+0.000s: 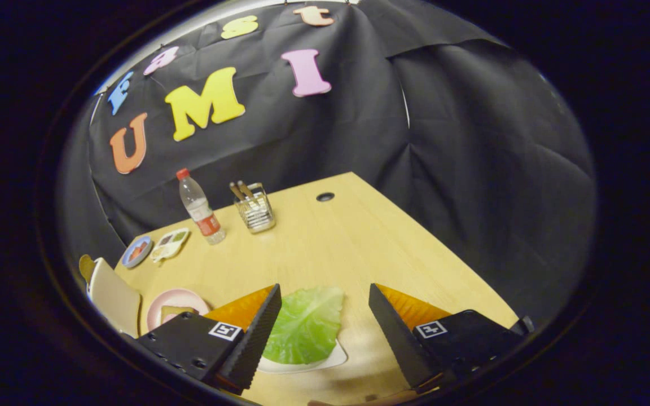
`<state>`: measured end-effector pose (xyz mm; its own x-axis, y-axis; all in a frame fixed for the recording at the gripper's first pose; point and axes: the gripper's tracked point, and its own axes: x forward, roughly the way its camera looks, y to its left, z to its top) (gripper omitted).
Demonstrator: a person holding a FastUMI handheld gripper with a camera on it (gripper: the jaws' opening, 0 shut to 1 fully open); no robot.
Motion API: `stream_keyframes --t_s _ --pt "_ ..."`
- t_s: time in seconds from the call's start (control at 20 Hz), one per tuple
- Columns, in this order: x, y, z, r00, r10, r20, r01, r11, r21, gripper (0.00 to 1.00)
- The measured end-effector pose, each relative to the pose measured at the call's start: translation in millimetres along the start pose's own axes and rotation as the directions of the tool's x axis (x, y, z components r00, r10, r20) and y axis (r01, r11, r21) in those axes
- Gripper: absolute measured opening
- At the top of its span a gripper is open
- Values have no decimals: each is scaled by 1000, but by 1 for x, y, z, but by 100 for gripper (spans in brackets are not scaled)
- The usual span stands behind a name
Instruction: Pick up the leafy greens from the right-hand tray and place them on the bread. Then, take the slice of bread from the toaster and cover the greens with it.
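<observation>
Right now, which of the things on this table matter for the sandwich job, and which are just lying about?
For the job:
leafy green on its white tray, between the open gripper's fingers
pink plate with the bread
toaster

Lying about:
water bottle
clear utensil holder
small blue dish
divided snack tray

Open claw over greens, bare table ahead

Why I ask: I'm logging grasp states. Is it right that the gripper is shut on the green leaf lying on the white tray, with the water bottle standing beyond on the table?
Not quite. In the gripper view the gripper is open: its fingers stand apart, and the green leaf lies between them, ungripped, on the white tray. The water bottle does stand beyond on the table.
</observation>
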<state>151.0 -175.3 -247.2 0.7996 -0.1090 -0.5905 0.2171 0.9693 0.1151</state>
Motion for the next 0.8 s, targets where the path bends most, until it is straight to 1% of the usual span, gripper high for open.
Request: stream_keyframes --t_s 0.1,0.3,0.4,0.45,0.6,0.8 --pt "18 -1 -12 997 -15 -70 14 1000 -6 96" --pt "40 -2 -27 988 -35 -148 30 999 -39 95" --pt "47 0 -30 985 -39 -168 30 998 -54 89" --pt "49 1 -32 983 -44 -179 33 997 -63 83" --pt "50 6 -33 980 -45 -196 26 995 -96 52" --pt "45 9 -28 980 -75 -182 52 991 -127 11"
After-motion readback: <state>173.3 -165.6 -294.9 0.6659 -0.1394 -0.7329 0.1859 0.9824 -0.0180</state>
